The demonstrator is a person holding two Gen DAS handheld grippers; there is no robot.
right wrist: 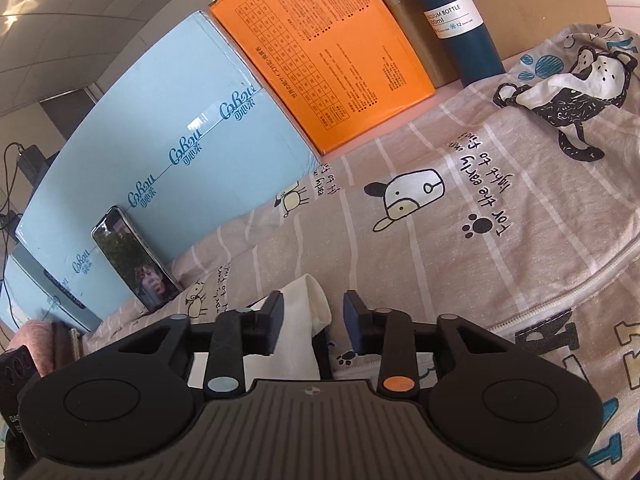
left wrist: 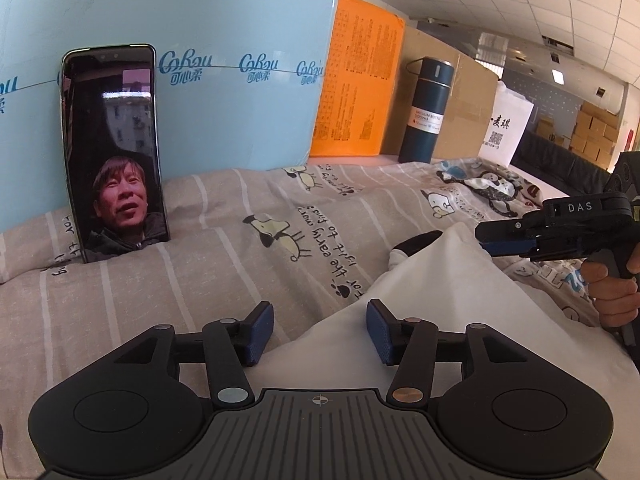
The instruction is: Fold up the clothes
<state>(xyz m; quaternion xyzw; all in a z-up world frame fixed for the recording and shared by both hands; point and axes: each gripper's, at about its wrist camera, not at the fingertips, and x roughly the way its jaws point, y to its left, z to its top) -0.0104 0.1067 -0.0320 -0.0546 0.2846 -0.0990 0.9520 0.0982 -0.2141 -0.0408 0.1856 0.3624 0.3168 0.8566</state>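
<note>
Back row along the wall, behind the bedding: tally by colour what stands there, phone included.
Light blue: 1, the tissue carton
Orange: 1, the printed box
Dark blue: 1, the vacuum bottle
Brown: 1, the cardboard box
White: 1, the paper bag
Black: 1, the phone
Total: 6

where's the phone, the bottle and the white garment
phone [left wrist: 114, 148], left wrist view, middle of its screen
bottle [right wrist: 460, 20], right wrist view, on its white label
white garment [left wrist: 440, 304], left wrist view, on its flat folded body
</note>
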